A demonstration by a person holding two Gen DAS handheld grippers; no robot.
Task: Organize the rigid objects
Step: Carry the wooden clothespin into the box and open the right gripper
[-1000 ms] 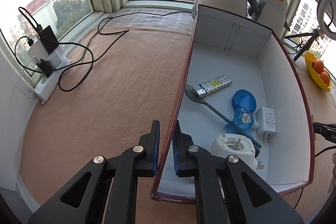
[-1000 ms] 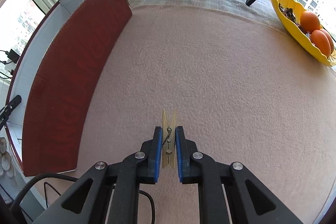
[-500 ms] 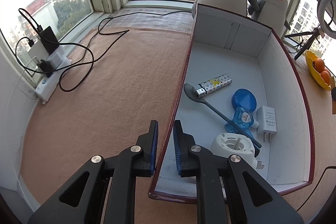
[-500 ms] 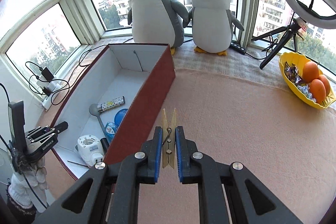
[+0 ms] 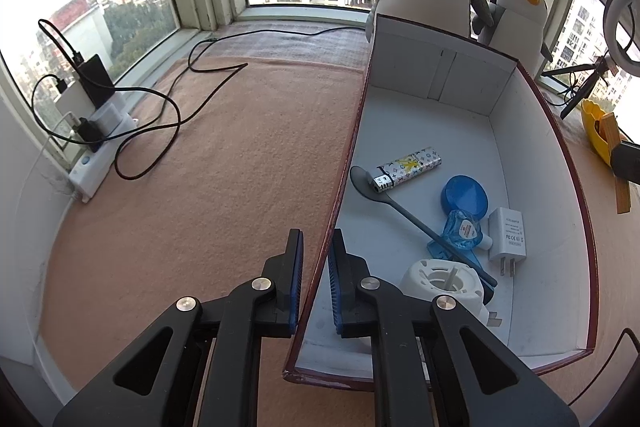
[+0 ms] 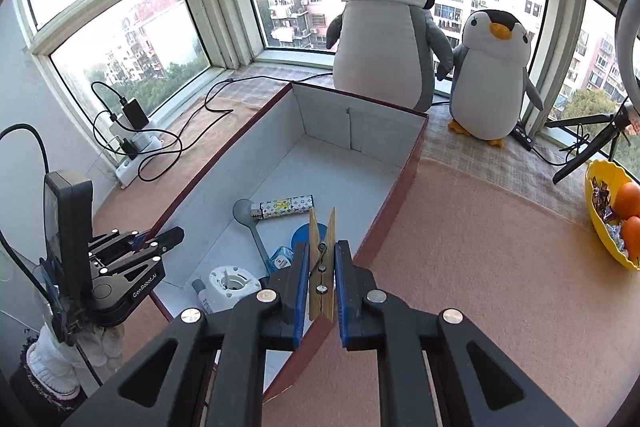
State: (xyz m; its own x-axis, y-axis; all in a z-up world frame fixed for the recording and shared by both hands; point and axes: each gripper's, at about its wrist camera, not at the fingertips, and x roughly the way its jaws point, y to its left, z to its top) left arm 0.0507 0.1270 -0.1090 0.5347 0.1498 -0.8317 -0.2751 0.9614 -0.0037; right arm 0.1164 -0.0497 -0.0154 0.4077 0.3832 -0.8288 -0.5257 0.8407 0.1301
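- Two grippers are at work: the left gripper is clamped on the near left wall of the box, one finger outside on the carpet side, one inside; the right gripper pinches a wooden clothespin upright between its blue pads.
- "GenRobot.AI" reads on the side of the left gripper in the right wrist view; the white charger carries small print too fine to read beyond "ADAPTER" and "FC CE" marks.
- Inside the box, ahead and right of the left gripper, lie a patterned lighter, a grey spoon, a blue round lid, a clear blue piece and a white round holder.
- The clothespin's tips stand above the box's right wall in the right wrist view, with the box floor just beyond them.
- The far half of the box floor is bare; peach carpet lies open right of the right gripper.
- Two plush penguins stand beyond the box's far wall.
- A yellow bowl with oranges sits far right of the right gripper.
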